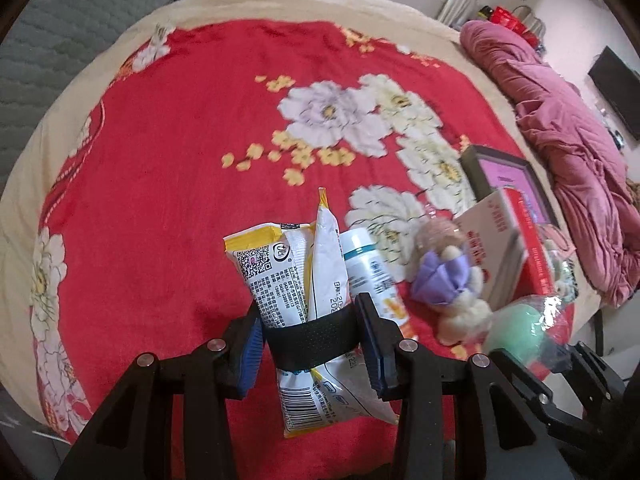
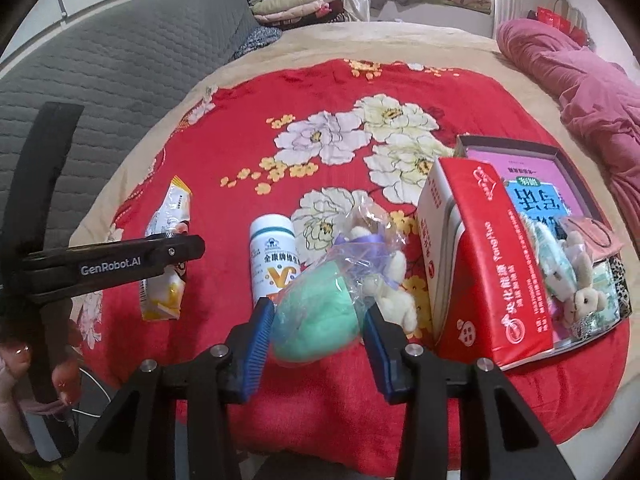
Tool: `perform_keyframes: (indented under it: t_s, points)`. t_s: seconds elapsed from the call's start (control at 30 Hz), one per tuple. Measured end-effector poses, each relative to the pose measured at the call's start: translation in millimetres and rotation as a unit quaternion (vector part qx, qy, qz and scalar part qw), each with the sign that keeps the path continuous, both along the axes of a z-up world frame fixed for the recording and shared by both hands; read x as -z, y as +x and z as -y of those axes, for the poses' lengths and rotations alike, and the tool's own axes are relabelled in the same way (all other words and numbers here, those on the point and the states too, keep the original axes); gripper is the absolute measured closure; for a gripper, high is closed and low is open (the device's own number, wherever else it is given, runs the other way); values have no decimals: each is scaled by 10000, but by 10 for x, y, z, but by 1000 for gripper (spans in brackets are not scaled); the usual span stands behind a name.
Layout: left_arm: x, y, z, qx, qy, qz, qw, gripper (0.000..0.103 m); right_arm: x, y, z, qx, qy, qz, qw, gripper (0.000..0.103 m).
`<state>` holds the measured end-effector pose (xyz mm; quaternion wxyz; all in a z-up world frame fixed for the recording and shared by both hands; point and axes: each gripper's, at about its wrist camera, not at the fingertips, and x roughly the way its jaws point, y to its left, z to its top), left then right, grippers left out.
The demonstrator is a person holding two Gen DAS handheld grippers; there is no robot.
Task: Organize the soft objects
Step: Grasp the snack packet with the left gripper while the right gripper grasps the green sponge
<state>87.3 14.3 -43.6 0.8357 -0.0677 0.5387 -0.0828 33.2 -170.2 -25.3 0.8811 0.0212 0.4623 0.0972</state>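
Snack packets [image 1: 296,280] pinched by left gripper [image 1: 310,336] w/ loose band, green plush [image 2: 316,320] squeezed in right gripper [image 2: 318,332]; either could be dropped if slippery wrap slides.

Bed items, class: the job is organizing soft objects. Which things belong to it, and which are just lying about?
In the job:
snack packets in the left gripper
green soft toy in the right gripper
bagged plush bear
open box

Lying about:
white bottle
red carton
pink quilt
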Motion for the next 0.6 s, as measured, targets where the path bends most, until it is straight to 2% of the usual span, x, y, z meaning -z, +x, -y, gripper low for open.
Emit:
perform_keyframes:
  t_s: [0.33, 0.6]
  points:
    - [-373, -107, 211, 242, -79, 358, 9990, 59, -312, -41, 228, 204, 232, 375, 9988, 59]
    - [-632, -151, 471, 478, -62, 589, 9971, 59, -605, -51, 572, 528, 320, 713, 9955, 59]
